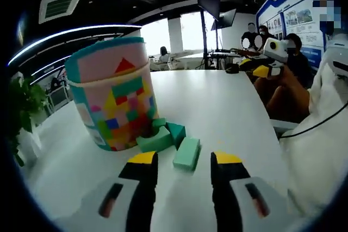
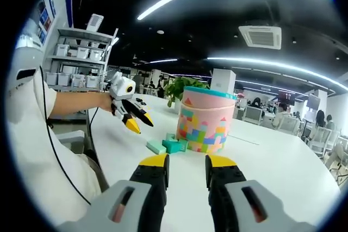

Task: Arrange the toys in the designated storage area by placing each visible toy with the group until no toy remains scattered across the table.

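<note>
A white table [image 1: 228, 107] carries a colourful tub [image 1: 114, 96], well in from the edges, with green blocks [image 1: 174, 142] touching its base.

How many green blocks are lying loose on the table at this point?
3, all clustered at the foot of the colourful tub: a light green block nearest the left gripper, a green block against the tub, and a darker teal block behind. Others may be hidden behind the tub.

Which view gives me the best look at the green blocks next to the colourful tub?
The left gripper view: the green blocks lie close ahead of the left tongs, beside the tub, each shape distinct. In the right gripper view they are a small, distant cluster at the tub's base.
</note>
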Action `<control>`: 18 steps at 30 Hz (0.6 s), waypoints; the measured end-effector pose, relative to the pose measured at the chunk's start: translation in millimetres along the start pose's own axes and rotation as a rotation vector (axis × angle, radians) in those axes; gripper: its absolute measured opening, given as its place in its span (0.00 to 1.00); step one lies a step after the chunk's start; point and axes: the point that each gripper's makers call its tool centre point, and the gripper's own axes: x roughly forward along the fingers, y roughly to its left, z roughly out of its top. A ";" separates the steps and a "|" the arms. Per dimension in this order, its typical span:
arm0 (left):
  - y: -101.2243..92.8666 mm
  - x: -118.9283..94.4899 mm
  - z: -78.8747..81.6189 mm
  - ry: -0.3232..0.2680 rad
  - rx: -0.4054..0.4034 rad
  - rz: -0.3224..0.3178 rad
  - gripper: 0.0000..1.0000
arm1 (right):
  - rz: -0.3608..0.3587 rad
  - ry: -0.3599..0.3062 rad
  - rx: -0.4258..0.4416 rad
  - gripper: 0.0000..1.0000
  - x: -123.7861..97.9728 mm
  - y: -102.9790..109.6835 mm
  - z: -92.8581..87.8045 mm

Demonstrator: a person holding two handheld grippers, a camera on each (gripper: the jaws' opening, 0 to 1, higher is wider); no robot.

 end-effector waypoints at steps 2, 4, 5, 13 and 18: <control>0.8 5.7 -3.7 0.008 -0.012 -0.005 0.39 | 0.002 -0.002 0.001 0.27 0.4 0.7 0.5; -0.6 9.7 -7.5 0.019 -0.008 -0.014 0.38 | 0.006 0.001 -0.001 0.27 1.3 1.8 -0.1; -0.5 11.5 -9.8 0.026 0.000 -0.016 0.38 | 0.007 0.006 -0.002 0.27 1.7 1.9 -0.7; 3.3 26.3 -20.3 0.058 -0.003 -0.036 0.38 | 0.009 -0.002 -0.010 0.27 0.9 4.0 2.4; 5.8 30.8 -27.3 0.074 -0.010 -0.032 0.37 | 0.006 0.008 -0.004 0.27 0.3 2.8 -2.3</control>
